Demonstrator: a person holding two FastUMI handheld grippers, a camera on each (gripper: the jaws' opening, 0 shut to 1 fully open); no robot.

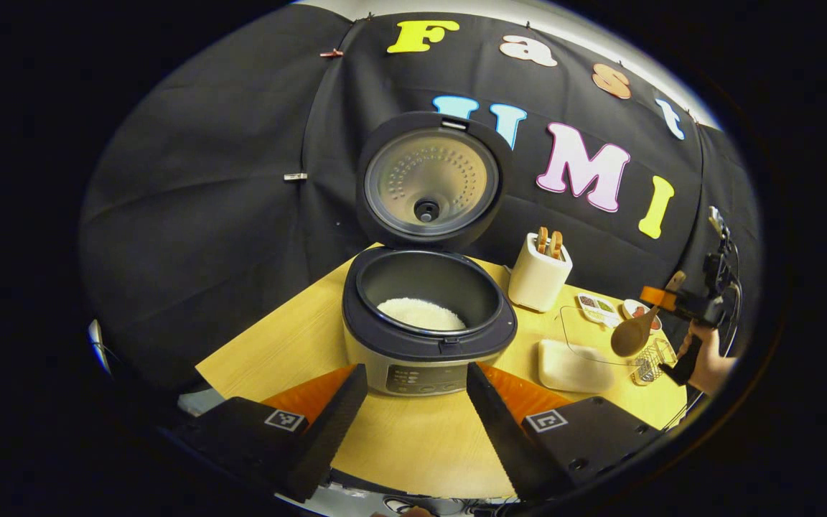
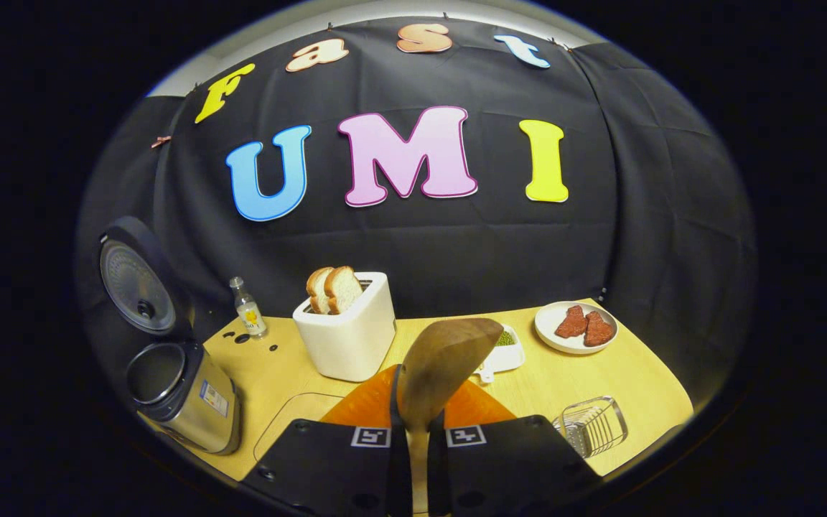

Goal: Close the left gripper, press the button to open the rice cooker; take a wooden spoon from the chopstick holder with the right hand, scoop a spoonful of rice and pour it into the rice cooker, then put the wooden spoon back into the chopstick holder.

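The rice cooker (image 1: 428, 337) stands open on the wooden table, lid (image 1: 428, 179) upright, with white rice in its pot. My left gripper (image 1: 415, 375) is open just in front of its control panel, holding nothing. At the far right a hand holds my right gripper (image 1: 675, 300), shut on the handle of the wooden spoon (image 1: 632, 336). In the right gripper view the spoon's bowl (image 2: 446, 359) rises between the fingers of the right gripper (image 2: 417, 425), and I see no rice on it. The cooker (image 2: 184, 391) is off to the left. A wire holder (image 2: 593, 425) sits at the right front.
A white toaster (image 2: 349, 337) with bread slices stands mid-table, with a small bottle (image 2: 248, 309) to its left. A plate of red pieces (image 2: 575, 327) and a small dish of green beans (image 2: 505, 346) lie behind the spoon. A white tray of rice (image 1: 571, 365) sits right of the cooker.
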